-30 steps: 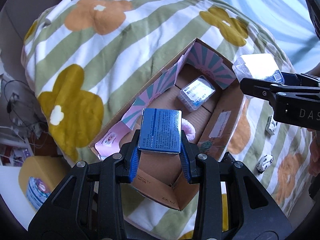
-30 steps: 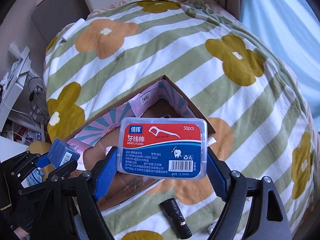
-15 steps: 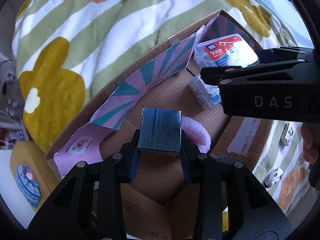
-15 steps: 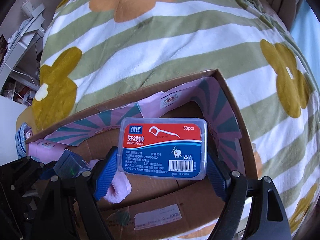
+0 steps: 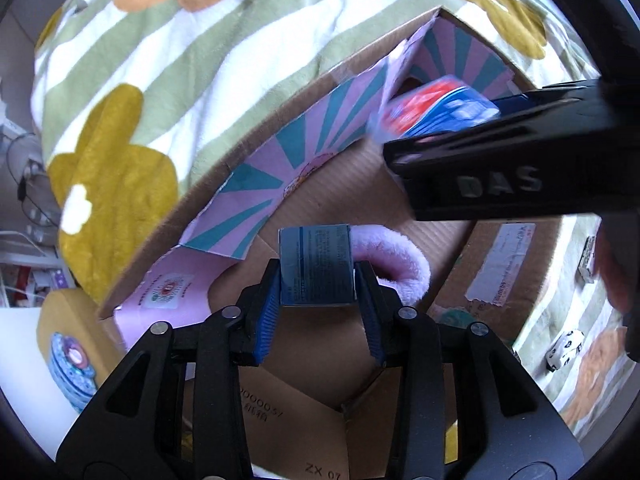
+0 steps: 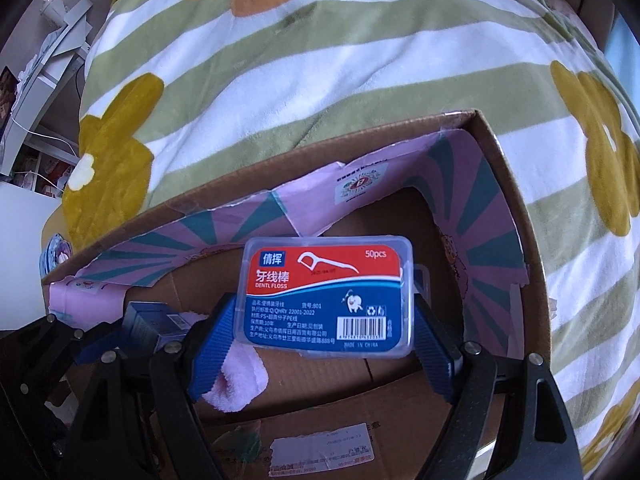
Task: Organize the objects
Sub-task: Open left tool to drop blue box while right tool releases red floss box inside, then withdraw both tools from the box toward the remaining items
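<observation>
We hold the blue carton (image 5: 316, 266) in our left gripper (image 5: 317, 300) and the floss case (image 6: 326, 298) in our right gripper (image 6: 324, 344), both inside the cardboard box (image 6: 516, 208), unreleased; two small toys (image 5: 566, 350) remain on the bed.

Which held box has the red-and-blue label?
The clear plastic dental floss box in the right gripper. The left gripper holds a plain dark blue cardboard box, no red.

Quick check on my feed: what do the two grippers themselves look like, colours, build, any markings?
Both match: black angular plastic frames with cut-out linkage arms, silver round bolts at the pivots, and blue ribbed pads lining the fingers. The left gripper shows this clearly, as does the right gripper. In the left wrist view, the right gripper's side carries raised "DAS" lettering. No cables or sleeves visible.
</observation>
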Demonstrator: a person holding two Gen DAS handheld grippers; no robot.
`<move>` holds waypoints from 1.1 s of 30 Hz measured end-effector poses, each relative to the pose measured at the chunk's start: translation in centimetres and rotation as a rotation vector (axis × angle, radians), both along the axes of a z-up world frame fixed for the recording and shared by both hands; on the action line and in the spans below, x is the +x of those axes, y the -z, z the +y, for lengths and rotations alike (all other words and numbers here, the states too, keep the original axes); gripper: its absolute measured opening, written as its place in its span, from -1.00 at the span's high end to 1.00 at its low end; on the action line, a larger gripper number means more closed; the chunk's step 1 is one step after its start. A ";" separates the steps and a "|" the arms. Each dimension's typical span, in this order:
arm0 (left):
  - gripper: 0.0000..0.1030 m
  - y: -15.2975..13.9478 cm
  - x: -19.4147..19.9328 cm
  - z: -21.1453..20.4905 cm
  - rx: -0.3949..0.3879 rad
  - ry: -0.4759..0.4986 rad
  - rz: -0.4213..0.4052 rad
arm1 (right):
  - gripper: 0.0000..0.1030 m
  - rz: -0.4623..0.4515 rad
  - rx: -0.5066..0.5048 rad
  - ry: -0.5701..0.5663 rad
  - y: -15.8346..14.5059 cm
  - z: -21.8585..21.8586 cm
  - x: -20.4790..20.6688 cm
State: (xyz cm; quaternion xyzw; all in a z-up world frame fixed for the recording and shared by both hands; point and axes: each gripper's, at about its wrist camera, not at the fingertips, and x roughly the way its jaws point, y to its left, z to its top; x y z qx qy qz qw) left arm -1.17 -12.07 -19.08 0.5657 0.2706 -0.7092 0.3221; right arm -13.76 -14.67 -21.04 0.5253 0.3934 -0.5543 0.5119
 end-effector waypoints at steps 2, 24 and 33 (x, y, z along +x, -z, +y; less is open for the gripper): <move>-0.75 -0.5 -0.1 0.3 0.010 0.018 0.024 | -0.99 0.002 -0.011 0.023 0.0 0.0 -0.2; -1.00 -1.1 -0.6 0.8 0.027 0.018 0.055 | -0.99 0.044 -0.022 0.042 -2.8 1.4 0.4; -1.00 -7.5 1.2 1.3 0.006 0.104 0.104 | -0.99 0.062 -0.061 0.122 -8.7 4.8 1.0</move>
